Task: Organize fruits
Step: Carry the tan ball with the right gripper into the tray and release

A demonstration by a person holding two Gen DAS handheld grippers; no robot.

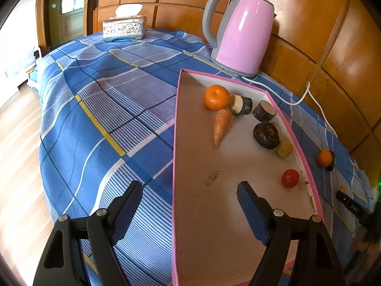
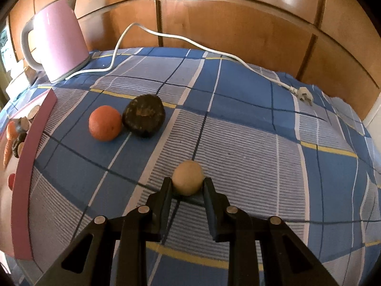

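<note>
A pink-rimmed tray (image 1: 175, 128) lies on the blue checked cloth. It holds an orange (image 1: 216, 97), a carrot (image 1: 221, 126), three dark cut pieces (image 1: 266, 131), a small yellow fruit (image 1: 284, 149) and a red tomato (image 1: 290, 178). My left gripper (image 1: 189, 196) is open and empty, straddling the tray's left rim. My right gripper (image 2: 187, 181) is shut on a small tan round fruit (image 2: 187, 177), low over the cloth. An orange (image 2: 105, 123) and a dark lump (image 2: 143, 115) lie on the cloth to the right of the tray's side (image 2: 28, 166).
A pink kettle (image 1: 240, 31) stands behind the tray; its white cord (image 2: 197, 45) and plug (image 2: 303, 93) trail across the cloth. A silver tissue box (image 1: 124, 26) sits at the far end. A wooden panel wall runs behind the table.
</note>
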